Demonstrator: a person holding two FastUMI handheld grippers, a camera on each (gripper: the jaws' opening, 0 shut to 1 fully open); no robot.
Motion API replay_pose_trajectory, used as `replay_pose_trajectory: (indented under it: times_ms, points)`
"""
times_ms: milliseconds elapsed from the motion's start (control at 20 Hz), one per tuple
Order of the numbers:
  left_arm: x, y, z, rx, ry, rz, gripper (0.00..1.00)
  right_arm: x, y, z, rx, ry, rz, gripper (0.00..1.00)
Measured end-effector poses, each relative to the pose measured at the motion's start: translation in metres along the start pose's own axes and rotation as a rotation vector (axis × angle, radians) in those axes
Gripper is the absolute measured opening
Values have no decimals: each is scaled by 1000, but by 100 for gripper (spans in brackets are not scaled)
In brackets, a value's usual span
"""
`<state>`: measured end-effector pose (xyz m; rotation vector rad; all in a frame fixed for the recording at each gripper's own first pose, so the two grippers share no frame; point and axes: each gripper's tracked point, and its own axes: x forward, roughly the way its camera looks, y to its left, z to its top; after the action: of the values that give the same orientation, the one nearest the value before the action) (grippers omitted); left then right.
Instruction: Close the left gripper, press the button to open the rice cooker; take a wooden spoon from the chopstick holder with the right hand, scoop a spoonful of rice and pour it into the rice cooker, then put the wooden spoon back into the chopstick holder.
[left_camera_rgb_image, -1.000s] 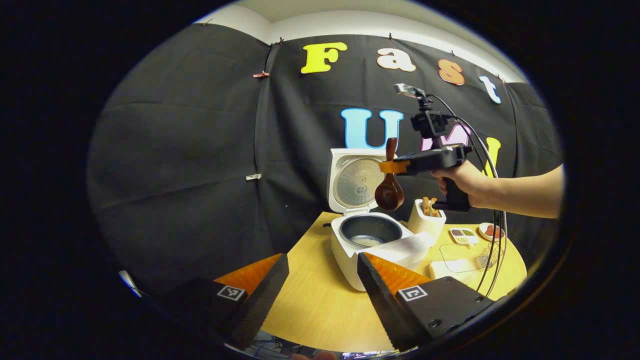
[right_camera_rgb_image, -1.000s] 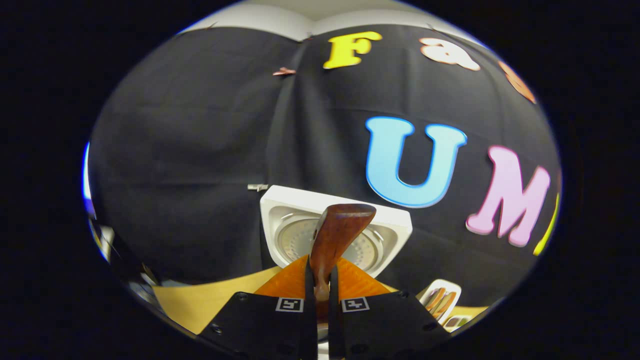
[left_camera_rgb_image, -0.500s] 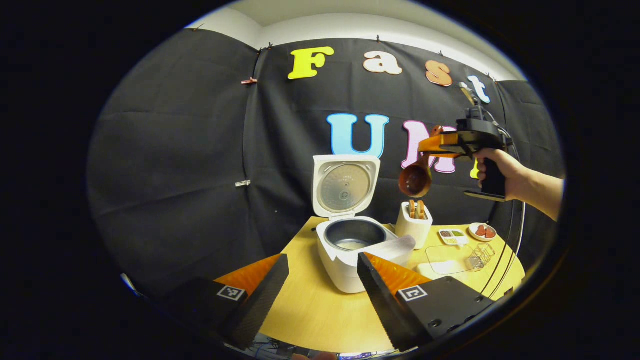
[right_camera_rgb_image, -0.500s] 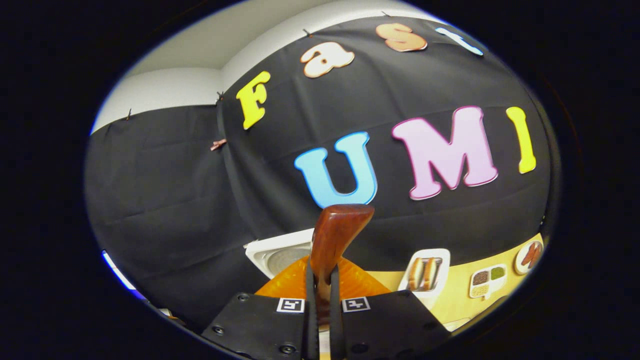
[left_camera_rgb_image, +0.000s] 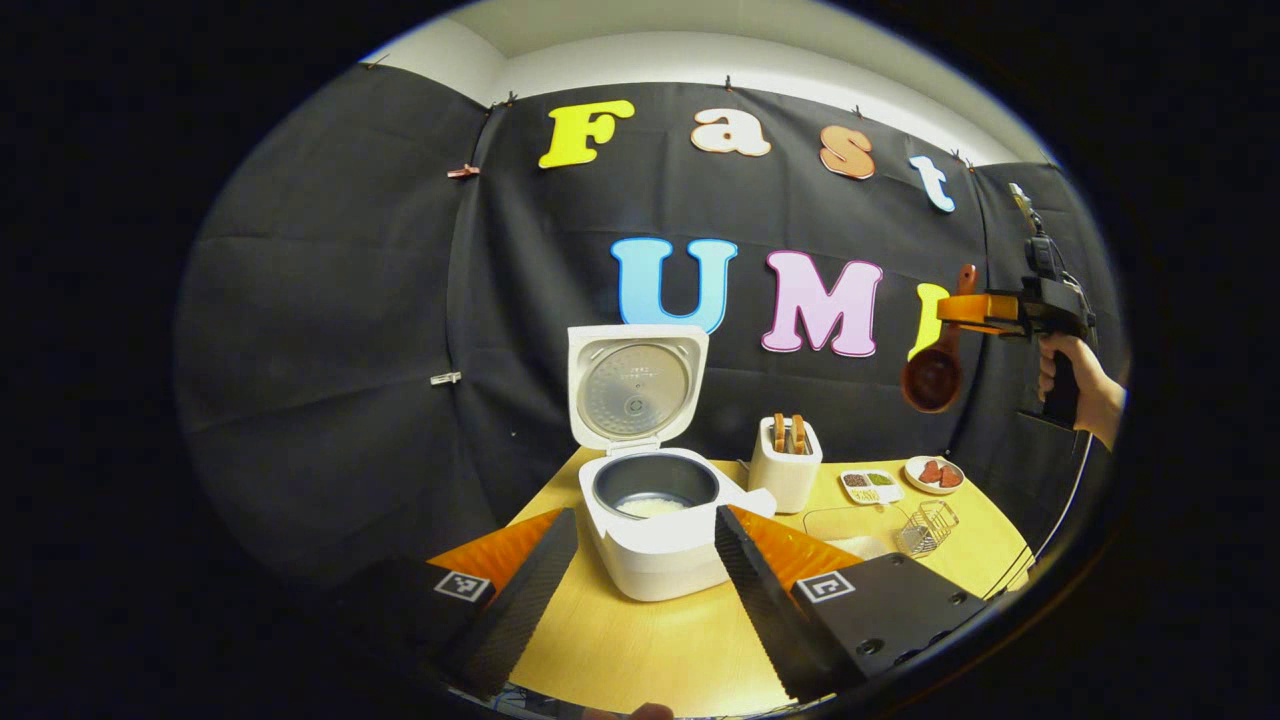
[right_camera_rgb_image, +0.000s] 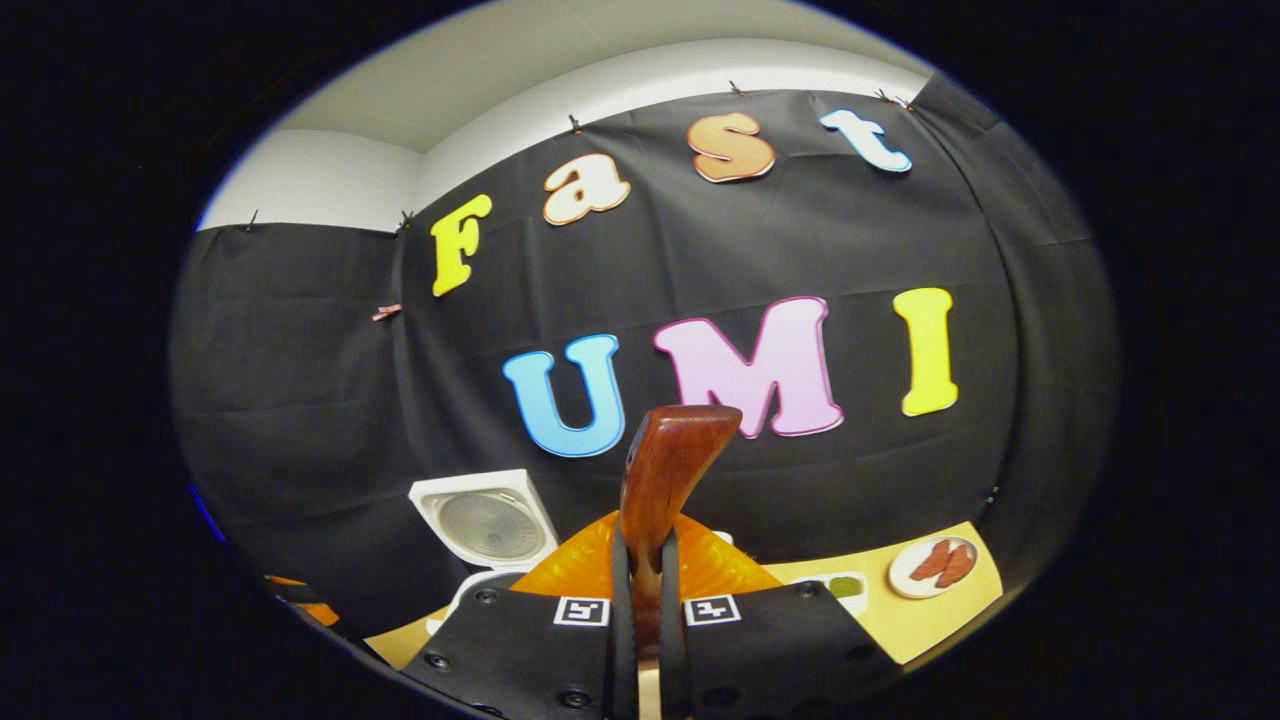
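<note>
Since a second ago you have carried the wooden spoon away from above the rice cooker and out to the far right of the left gripper view, where your right gripper now holds it high in the air, well to the right of and above the chopstick holder. In the right gripper view the cooker's raised lid has slid from the centre to the lower left, and a small round plate with reddish pieces has come into sight at the lower right. Your left gripper has barely shifted: its fingers stand wide apart and hold nothing, low over the near edge of the yellow worktop, with the cooker seen between them. Each finger carries a small square black-and-white marker; no readable brand or writing can be made out on the cooker. The spoon is dark reddish-brown, glossy wood; its handle rises between the right gripper's fingers, which are nearly together and pressed on it from both sides, while its round bowl hangs down below the gripper. The cooker is white with its lid upright and open, and a patch of pale rice lies at the bottom of its dark inner pot. The white holder just to its right holds other wooden utensils.
</note>
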<state>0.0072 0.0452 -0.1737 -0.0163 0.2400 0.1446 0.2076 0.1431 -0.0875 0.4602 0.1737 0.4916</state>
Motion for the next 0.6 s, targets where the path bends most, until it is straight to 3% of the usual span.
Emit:
replay_pose_trajectory:
  times_ms: [250, 450, 500, 600]
  points:
    - [7, -17, 2, 18, 15, -3, 95, -27, -94, -33, -37, 63, -154, 13]
    - [10, -24, 6, 9, 35, 19, 95, -33, -154, -80, 2, 120, -262, 13]
    - [10, -26, 8, 18, 38, 31, 95, -34, -168, -93, 12, 126, -293, 8]
    - [10, -31, 13, 46, 37, 47, 95, -33, -192, -124, 46, 150, -349, 13]
